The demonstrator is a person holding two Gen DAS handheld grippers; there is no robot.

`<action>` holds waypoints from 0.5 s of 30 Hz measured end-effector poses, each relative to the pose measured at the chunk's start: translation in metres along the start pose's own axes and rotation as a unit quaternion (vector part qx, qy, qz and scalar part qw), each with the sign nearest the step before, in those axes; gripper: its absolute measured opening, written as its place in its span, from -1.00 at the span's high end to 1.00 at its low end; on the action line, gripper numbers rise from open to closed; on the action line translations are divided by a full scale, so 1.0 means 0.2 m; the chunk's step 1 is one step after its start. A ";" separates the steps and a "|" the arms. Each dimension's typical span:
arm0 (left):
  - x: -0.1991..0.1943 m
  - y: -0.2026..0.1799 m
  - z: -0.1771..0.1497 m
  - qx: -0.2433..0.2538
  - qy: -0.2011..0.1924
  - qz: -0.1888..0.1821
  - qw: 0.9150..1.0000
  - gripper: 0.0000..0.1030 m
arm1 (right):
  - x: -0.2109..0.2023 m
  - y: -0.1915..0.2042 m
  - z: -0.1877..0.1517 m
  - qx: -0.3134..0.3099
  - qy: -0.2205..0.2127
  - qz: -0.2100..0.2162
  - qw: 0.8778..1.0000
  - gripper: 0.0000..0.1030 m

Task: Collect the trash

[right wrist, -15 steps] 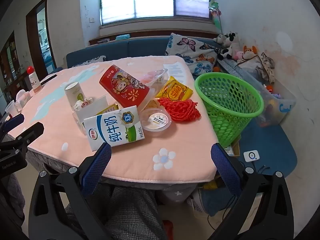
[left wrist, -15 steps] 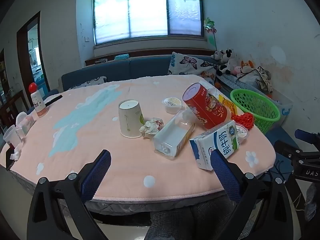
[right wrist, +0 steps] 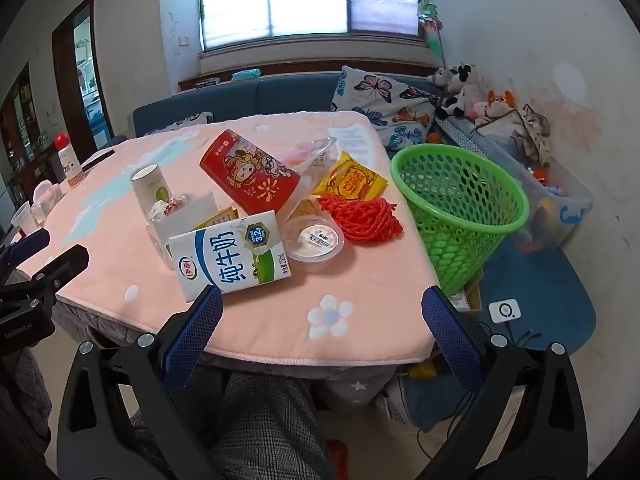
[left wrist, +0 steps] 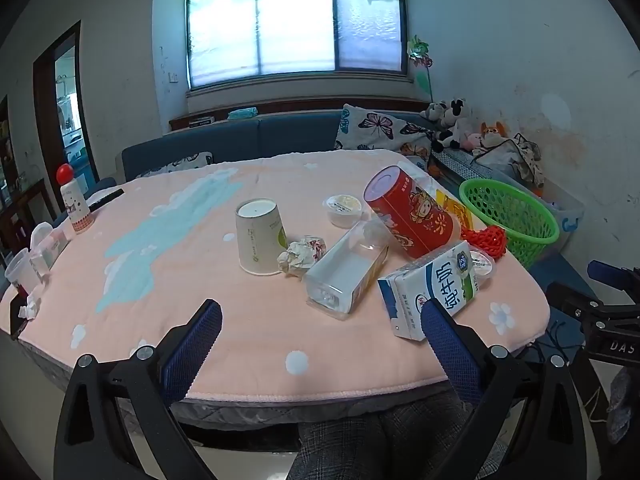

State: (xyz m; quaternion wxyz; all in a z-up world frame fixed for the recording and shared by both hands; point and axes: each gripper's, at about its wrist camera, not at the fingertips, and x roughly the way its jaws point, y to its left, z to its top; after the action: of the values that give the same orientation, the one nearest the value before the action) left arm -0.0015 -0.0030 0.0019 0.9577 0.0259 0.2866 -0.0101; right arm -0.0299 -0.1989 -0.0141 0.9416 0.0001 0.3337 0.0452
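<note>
Trash lies on the pink table: a blue-and-white milk carton [left wrist: 432,288] [right wrist: 228,256] on its side, a tipped red can [left wrist: 412,212] [right wrist: 252,176], an upturned paper cup [left wrist: 260,236] [right wrist: 152,186], a crumpled wrapper [left wrist: 302,254], a clear plastic box [left wrist: 348,272], two small lidded tubs [left wrist: 342,208] [right wrist: 314,238], a red net [right wrist: 362,214] and a yellow snack packet [right wrist: 352,180]. A green basket [right wrist: 456,200] [left wrist: 508,216] stands off the table's right edge. My left gripper [left wrist: 320,320] and right gripper [right wrist: 320,304] hover open at the near edge, both empty.
The pink table [left wrist: 240,344] has a red-capped bottle [left wrist: 74,204] and small cups [left wrist: 20,272] at its left end. A blue sofa [left wrist: 248,140] with a butterfly pillow [right wrist: 384,92] lies behind. A person's checked trouser legs [right wrist: 260,420] are below the grippers.
</note>
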 end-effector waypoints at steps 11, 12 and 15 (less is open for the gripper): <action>0.00 0.00 -0.01 -0.002 0.001 -0.002 1.000 -0.87 | 0.01 0.02 0.01 0.000 0.001 0.001 1.000 -0.92; 0.01 0.00 -0.01 -0.003 0.001 -0.002 1.000 -0.87 | 0.02 0.02 0.01 0.000 0.001 0.001 1.000 -0.92; 0.00 0.00 -0.01 -0.003 0.001 -0.001 1.000 -0.87 | 0.00 0.01 0.00 0.002 0.001 0.003 1.000 -0.91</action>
State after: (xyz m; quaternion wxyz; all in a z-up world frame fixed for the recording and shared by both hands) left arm -0.0025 -0.0033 -0.0002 0.9574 0.0224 0.2877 -0.0098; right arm -0.0295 -0.1959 -0.0148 0.9411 0.0027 0.3348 0.0478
